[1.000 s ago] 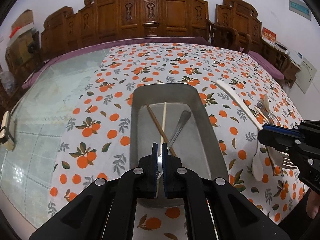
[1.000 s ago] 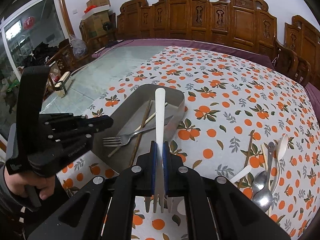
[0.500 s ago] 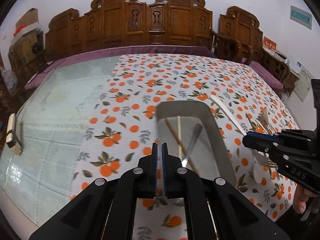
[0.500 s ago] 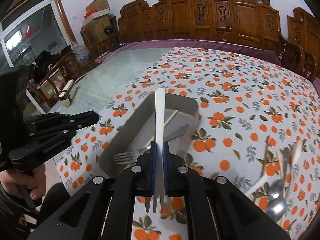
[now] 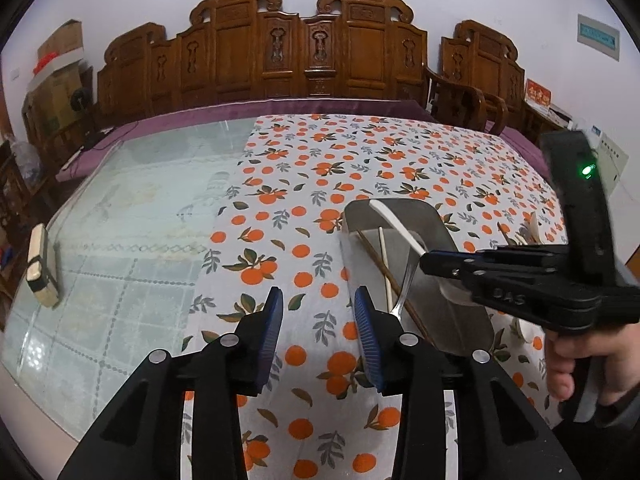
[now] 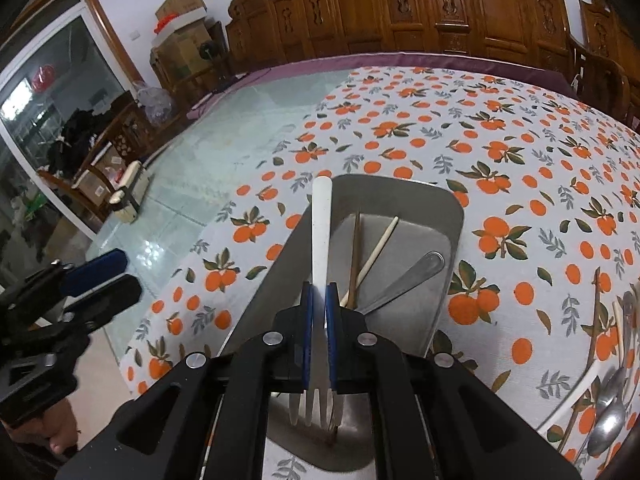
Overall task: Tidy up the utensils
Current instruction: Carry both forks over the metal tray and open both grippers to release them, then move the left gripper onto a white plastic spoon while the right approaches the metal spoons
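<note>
Gripping a white fork (image 6: 321, 240), right tongs (image 6: 319, 312) stay shut; left tongs (image 5: 319, 332) opening, empty.

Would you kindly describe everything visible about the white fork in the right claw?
The white fork looks like smooth plastic, with a long flat handle and pale tines. The right claw is shut on its lower shaft; the handle points away, the tines toward the camera. It hangs over the near left part of the metal tray. Only the claw's blue pads visibly touch it.
</note>
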Demonstrator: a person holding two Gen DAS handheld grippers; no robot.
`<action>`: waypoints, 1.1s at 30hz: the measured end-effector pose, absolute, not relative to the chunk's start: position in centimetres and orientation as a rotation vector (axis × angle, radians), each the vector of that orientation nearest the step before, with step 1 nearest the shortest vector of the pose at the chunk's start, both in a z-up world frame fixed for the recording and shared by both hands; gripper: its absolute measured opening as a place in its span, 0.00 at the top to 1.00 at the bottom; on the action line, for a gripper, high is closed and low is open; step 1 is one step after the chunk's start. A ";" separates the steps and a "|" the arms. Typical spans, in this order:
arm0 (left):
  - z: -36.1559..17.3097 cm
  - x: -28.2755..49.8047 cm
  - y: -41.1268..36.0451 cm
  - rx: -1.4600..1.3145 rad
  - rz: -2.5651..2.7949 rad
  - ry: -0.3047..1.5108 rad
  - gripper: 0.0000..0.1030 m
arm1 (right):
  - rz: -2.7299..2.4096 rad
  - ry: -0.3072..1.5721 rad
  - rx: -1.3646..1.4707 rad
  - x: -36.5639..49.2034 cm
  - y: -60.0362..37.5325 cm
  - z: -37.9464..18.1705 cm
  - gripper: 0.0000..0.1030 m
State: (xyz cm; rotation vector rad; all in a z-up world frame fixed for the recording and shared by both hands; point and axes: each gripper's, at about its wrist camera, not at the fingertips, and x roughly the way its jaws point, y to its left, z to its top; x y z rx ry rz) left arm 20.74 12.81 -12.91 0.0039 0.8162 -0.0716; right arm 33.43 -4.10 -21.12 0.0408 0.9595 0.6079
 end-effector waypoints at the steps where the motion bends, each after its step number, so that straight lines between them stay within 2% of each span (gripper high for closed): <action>1: -13.0 20.8 12.9 -0.003 -0.073 0.818 0.66 | 0.610 0.964 0.042 33.5 -4.0 -21.3 0.90; 3: -13.2 20.7 12.8 -0.001 -0.082 0.825 0.65 | 0.612 0.958 0.031 33.4 -4.2 -21.4 0.90; 5: -13.1 20.6 12.7 0.001 -0.087 0.818 0.56 | 0.610 0.953 0.030 33.3 -4.7 -21.3 0.90; 12: -12.8 19.7 11.0 0.007 -0.124 0.809 0.51 | 0.583 0.858 -0.010 30.5 -9.0 -19.2 0.90; 13: -12.8 19.7 10.6 0.007 -0.132 0.809 0.46 | 0.576 0.843 -0.023 29.8 -10.0 -18.9 0.90; 14: -12.8 19.5 10.1 0.008 -0.143 0.806 0.37 | 0.565 0.830 -0.036 29.1 -11.1 -18.8 0.90; 15: -12.7 19.3 9.5 0.011 -0.155 0.799 0.36 | 0.552 0.821 -0.045 28.4 -12.4 -18.8 0.90; 16: -12.7 19.2 9.1 0.016 -0.163 0.796 0.36 | 0.536 0.814 -0.055 27.8 -13.5 -18.8 0.90; 20: -12.9 18.9 6.3 0.047 -0.200 0.802 0.36 | 0.461 0.795 -0.081 26.2 -18.2 -19.3 0.78; 26: -13.5 18.8 2.2 0.056 -0.246 0.819 0.36 | 0.369 0.807 -0.050 25.1 -24.5 -21.4 0.78; 33: -14.6 18.8 -2.4 0.070 -0.300 0.840 0.36 | 0.329 0.831 0.001 24.1 -27.5 -24.4 0.78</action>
